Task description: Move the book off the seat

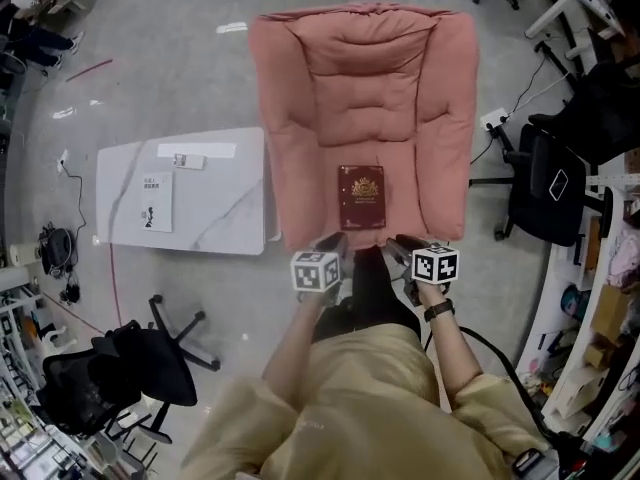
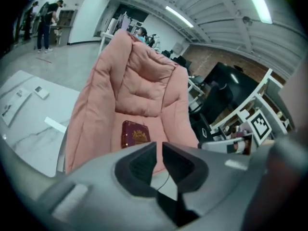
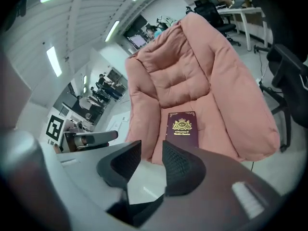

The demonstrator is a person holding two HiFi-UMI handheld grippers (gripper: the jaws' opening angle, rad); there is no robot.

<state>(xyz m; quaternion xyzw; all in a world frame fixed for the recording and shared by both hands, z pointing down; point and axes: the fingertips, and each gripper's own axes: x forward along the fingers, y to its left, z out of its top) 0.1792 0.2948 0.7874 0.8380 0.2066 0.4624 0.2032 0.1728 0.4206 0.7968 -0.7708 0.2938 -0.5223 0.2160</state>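
A dark red book with a gold crest lies flat on the seat of the pink padded armchair, near its front edge. Both gripper views show the book just beyond the jaws. My left gripper hovers in front of the seat's front edge, short of the book; its jaws stand a narrow slit apart with nothing between them. My right gripper hovers beside it, to the right, its jaws wider apart and empty. Neither gripper touches the book.
A white marble-look table with a paper and a small box stands left of the armchair. A black office chair is at the lower left and another on the right. Shelves line the right edge.
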